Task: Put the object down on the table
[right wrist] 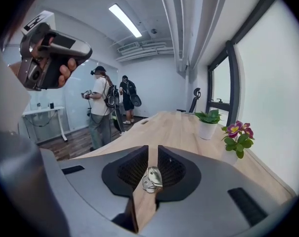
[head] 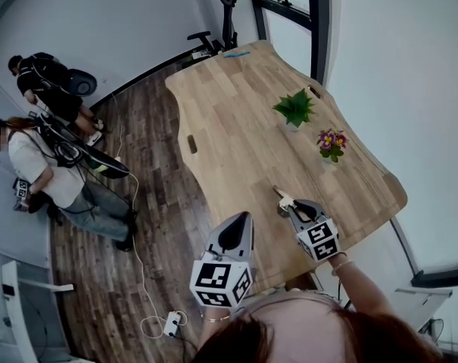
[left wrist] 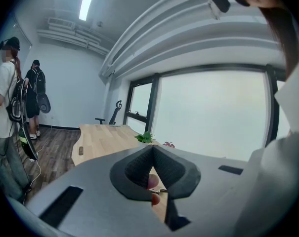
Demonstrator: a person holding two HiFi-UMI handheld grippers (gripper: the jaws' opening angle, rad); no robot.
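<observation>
Green plant (head: 294, 108) and flowering plant (head: 331, 144) stand on tabletop (head: 229, 134), well beyond right gripper (right wrist: 152, 157). Metal bracket (right wrist: 152, 178) clamped between its fingers (right wrist: 132, 169). Left gripper (left wrist: 153, 154) fingers pressed together.

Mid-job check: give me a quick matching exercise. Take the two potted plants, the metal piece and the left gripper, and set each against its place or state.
Things:
1. green plant
2. purple-flowered plant
3. metal piece
4. left gripper

Places or states:
A. between the jaws of the right gripper
B. jaws together, nothing in them
C. on the table, the pot nearer the right gripper
D. on the table, the pot farther from the right gripper

Pairs: 1-D; 2-C; 3-A; 4-B
</observation>
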